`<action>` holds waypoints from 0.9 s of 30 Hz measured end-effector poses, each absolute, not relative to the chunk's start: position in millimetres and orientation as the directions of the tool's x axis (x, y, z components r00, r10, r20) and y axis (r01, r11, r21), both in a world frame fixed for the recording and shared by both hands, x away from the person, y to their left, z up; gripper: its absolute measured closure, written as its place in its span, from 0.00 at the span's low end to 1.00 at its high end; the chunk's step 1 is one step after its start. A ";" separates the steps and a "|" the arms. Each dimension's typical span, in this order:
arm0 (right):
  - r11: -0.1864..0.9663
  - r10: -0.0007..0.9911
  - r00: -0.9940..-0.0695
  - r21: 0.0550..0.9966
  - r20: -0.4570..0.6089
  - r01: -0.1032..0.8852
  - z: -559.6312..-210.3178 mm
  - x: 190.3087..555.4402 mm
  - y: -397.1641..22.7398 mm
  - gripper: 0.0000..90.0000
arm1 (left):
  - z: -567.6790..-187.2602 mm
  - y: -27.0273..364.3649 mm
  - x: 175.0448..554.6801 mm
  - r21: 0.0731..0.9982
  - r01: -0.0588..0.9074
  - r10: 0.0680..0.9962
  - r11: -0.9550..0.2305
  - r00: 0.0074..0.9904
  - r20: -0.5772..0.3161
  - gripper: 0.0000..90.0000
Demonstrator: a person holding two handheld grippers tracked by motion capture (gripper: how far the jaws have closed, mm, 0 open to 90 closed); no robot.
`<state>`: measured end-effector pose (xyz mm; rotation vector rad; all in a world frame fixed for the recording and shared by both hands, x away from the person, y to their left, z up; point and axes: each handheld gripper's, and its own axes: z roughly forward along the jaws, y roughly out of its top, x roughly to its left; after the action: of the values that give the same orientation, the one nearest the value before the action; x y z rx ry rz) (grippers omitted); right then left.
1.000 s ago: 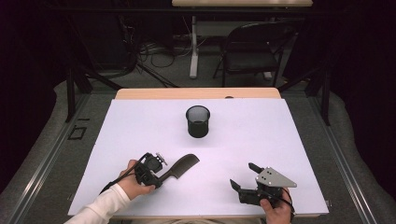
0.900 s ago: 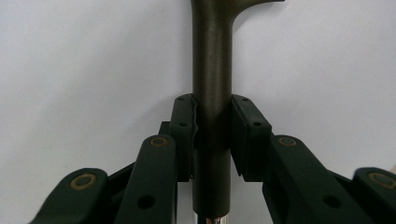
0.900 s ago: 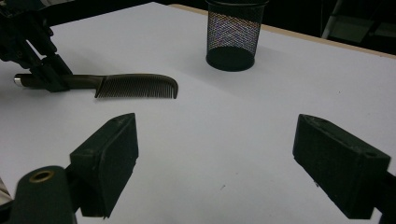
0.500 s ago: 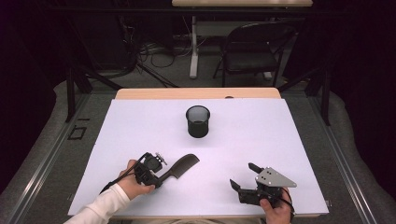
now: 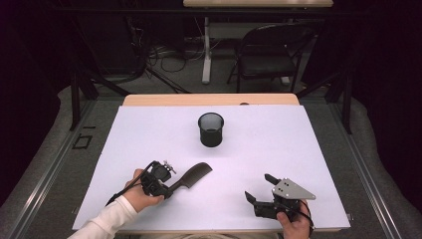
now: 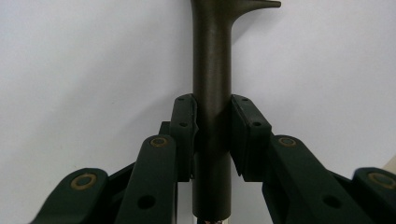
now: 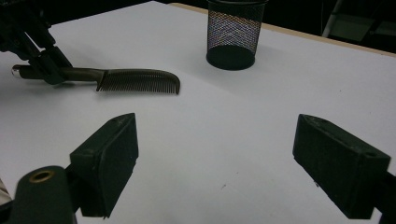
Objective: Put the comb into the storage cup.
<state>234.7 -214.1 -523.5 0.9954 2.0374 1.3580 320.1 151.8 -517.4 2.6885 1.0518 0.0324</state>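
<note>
- The right tongs (image 5: 258,188) sit closest, by the near edge of the counter (image 5: 308,149) toward its right corner, held in the person's right hand (image 5: 293,224); their jaws stand wide apart with only bare white counter between them, and they point toward the left and slightly away.
- In the right gripper view the two black pads (image 7: 109,161) frame an empty stretch of counter (image 7: 215,149), with the comb (image 7: 135,80) lying well beyond them to the left.
- The left tongs (image 5: 171,188) lie a little farther in, near the near edge toward the left corner, gripped by the person's left hand (image 5: 139,196) with a white sleeve (image 5: 107,221) behind it.
- These tongs are narrowed onto the handle of the dark comb (image 5: 191,175); in the left gripper view both pads (image 6: 184,135) press against the round handle (image 6: 212,93) from either side.
- The comb runs out from the left tongs diagonally toward the far right, its toothed head past the tips and low over the counter; whether it touches the surface I cannot tell.
- The comb and the right tongs are well apart.
- Farthest, a black mesh cup (image 5: 211,129) stands upright around the middle of the counter, toward the far edge, well apart from both tongs and from the comb.
</note>
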 end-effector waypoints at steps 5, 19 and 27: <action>0.237 0.791 -0.611 0.924 -0.004 0.300 -523.5 234.7 -214.2 0.16 | -514.7 152.5 320.4 0.269 0.667 0.675 -0.695 0.734 -0.077 0.81; 0.239 0.791 -0.612 0.924 -0.005 0.300 -523.6 234.7 -214.3 0.16 | -503.1 156.8 320.5 0.355 0.665 0.682 -0.657 0.725 -0.095 0.81; 0.241 0.790 -0.613 0.923 -0.007 0.300 -523.6 234.8 -214.4 0.16 | -495.2 160.8 319.7 0.418 0.660 0.687 -0.625 0.719 -0.108 0.81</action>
<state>234.8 -214.4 -523.6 0.9930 2.0405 1.3555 319.7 160.8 -495.2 2.4925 1.0340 0.0854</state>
